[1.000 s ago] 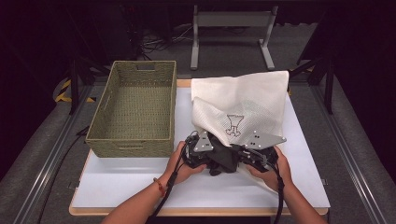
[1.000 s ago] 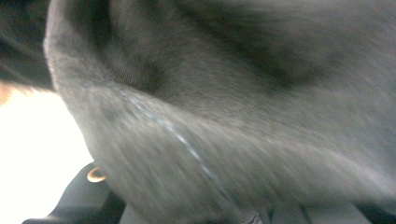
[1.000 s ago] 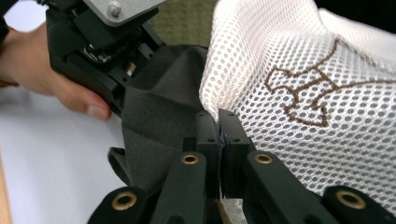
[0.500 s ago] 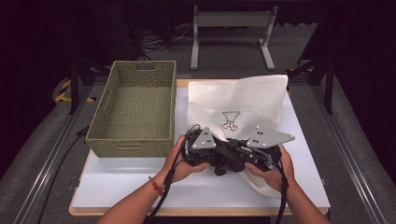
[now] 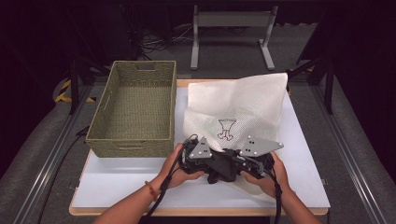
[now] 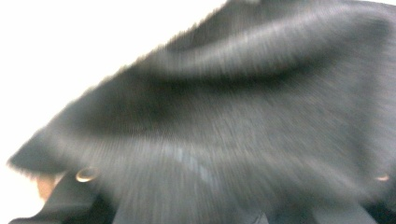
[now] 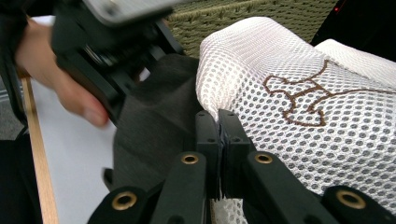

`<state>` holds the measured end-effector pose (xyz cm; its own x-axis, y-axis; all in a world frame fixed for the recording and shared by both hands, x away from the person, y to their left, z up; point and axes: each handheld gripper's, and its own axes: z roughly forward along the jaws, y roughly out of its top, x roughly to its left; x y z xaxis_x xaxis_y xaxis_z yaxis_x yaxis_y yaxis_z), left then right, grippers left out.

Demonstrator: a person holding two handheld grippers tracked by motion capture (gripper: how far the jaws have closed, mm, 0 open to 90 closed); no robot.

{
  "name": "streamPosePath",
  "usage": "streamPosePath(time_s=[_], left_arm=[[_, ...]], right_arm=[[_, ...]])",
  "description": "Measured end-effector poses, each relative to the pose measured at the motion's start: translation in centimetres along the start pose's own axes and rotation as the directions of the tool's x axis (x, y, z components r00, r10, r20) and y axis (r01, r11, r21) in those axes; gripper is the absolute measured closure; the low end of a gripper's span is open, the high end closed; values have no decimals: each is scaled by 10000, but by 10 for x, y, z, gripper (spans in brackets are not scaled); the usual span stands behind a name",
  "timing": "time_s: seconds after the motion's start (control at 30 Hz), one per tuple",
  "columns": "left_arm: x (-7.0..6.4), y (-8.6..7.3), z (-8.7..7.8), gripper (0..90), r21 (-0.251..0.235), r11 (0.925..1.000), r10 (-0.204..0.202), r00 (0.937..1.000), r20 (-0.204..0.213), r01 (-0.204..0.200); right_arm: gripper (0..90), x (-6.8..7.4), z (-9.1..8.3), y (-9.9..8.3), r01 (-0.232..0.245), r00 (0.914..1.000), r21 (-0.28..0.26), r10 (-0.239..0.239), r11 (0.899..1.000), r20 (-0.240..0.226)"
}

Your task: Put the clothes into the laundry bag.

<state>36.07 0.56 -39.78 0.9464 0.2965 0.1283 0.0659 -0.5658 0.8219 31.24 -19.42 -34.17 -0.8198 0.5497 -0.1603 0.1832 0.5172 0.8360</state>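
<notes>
Looking half done: right claw (image 7: 218,122) pinches the mesh bag (image 5: 233,109) rim, dark cloth (image 7: 154,116) at its mouth. Left claw (image 5: 200,156) state's unclear; basket (image 5: 133,140) sits empty.

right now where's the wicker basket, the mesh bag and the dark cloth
wicker basket (image 5: 132,142), high view, near wall.
mesh bag (image 5: 243,100), high view, upper panel above the emblem.
dark cloth (image 7: 154,121), right gripper view, fold left of the jaws.

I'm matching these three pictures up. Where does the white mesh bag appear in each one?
High view: white mesh bag right of centre, beside the wicker basket.
Left gripper view: blurred dark fabric up close; no bag.
Right gripper view: right half, edge between the jaws.
Shared landmark: the brown emblem.
</notes>
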Motion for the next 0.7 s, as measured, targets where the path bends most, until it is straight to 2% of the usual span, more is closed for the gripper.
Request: streamPosePath(time_s=[0.07,0.1,0.13,0.2,0.3,0.37,0.43,0.5,0.53,0.57,0.7], left_arm=[[1,4,10,776,-395,9992,-95,9998,-169,88],[3,7,21,784,-741,9972,-171,9985,-514,132],[3,7,21,786,-741,9972,-171,9985,-514,132],[9,8,31,788,-1148,9914,-704,9952,-678,623],[18,8,47,791,-1336,9870,-1072,9858,-1294,898],[23,7,53,791,-1193,9880,-1181,9784,-1698,986],[29,6,58,792,-1126,9876,-1320,9671,-2173,1095],[35,2,61,791,-944,9878,-1423,9638,-2255,1238],[37,0,62,791,-804,9883,-1448,9627,-2286,1295],[38,-2,63,788,-550,9900,-1394,9644,-2247,1302],[36,-7,59,757,-193,9930,-1175,9689,-2178,1161]], right_arm=[[882,-1,-3,0,-107,9999,-116,107,9999,8],[882,-4,-6,0,-296,9995,-262,295,9992,-68],[882,-4,-6,0,-296,9995,-262,295,9992,-68],[883,-5,-7,-2,-469,9989,-270,468,9985,-67],[883,-7,-10,-6,-547,9985,-136,547,9984,-5],[883,-9,-9,-9,-663,9978,55,663,9978,72],[883,-12,-7,-14,-775,9969,259,771,9967,143],[883,-15,-6,-19,-883,9960,406,877,9953,145],[883,-16,-4,-22,-893,9959,597,884,9942,175],[882,-16,-2,-25,-851,9963,807,835,9931,227],[881,-18,6,-36,-914,9958,1290,906,9874,126]])
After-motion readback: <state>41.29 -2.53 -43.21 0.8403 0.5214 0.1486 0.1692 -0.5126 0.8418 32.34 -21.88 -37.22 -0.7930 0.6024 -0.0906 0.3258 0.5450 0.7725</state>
